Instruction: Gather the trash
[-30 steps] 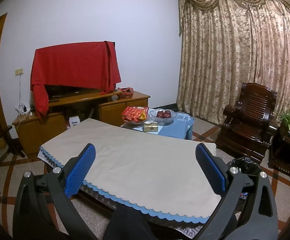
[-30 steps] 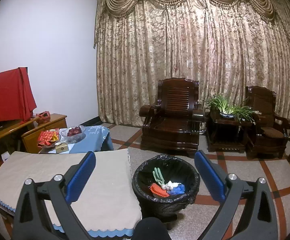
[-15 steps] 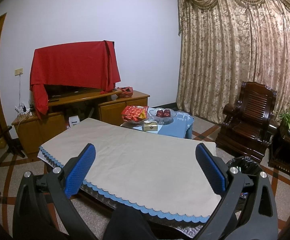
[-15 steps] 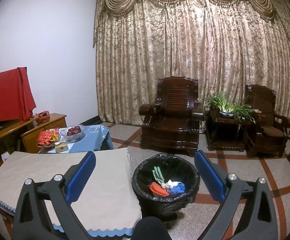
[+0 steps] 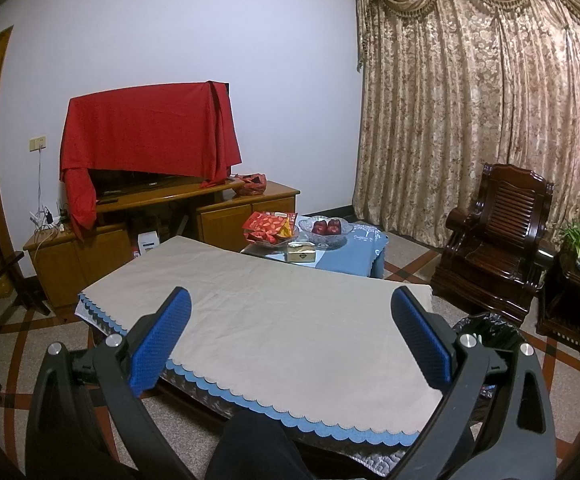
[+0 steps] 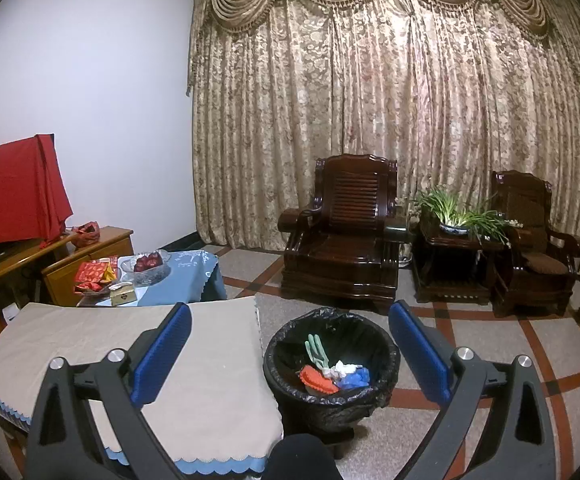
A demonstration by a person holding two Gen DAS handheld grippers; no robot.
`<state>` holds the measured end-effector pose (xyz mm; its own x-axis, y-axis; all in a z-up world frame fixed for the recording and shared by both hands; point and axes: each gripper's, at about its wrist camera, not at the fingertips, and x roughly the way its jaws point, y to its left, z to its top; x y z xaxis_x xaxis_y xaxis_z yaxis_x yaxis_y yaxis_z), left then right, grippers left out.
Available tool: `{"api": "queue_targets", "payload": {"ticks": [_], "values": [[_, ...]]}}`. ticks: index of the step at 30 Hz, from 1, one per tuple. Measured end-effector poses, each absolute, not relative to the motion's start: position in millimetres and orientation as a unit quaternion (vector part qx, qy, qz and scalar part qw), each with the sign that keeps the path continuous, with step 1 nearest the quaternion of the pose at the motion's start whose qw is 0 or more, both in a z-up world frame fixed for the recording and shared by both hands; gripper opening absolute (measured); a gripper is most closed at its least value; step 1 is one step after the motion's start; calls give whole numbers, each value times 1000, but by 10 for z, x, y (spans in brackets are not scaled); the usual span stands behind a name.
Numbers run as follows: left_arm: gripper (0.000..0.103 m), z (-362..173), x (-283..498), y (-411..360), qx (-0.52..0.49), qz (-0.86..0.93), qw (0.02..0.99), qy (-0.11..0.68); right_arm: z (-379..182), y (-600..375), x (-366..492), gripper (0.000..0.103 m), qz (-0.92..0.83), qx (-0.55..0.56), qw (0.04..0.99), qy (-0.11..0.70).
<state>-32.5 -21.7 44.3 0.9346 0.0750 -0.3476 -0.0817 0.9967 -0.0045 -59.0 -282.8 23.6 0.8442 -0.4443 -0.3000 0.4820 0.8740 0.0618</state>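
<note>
A black-lined trash bin (image 6: 330,404) stands on the floor right of the low table (image 6: 129,340). In it lie a green glove, an orange piece, white scraps and a blue piece (image 6: 332,372). My right gripper (image 6: 290,344) is open and empty, held above and in front of the bin. My left gripper (image 5: 290,332) is open and empty over the table's beige cloth (image 5: 290,320), which shows bare. The bin's rim (image 5: 490,326) peeks out behind the left gripper's right finger.
A small blue-clothed table (image 5: 350,252) behind holds red snack packets (image 5: 269,226), a bowl of red fruit (image 5: 326,230) and a yellow box (image 5: 301,252). A wooden cabinet with a red-draped TV (image 5: 149,136) stands left. Dark wooden armchairs (image 6: 346,236) and a plant stand (image 6: 454,248) line the curtain.
</note>
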Motion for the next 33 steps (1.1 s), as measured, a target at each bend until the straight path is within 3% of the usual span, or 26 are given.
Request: {"api": "queue_targets", "payload": {"ticks": [33], "values": [[97, 466, -331, -221, -9, 38, 983, 179, 312, -2874, -582, 97, -244, 68, 957, 143]]}}
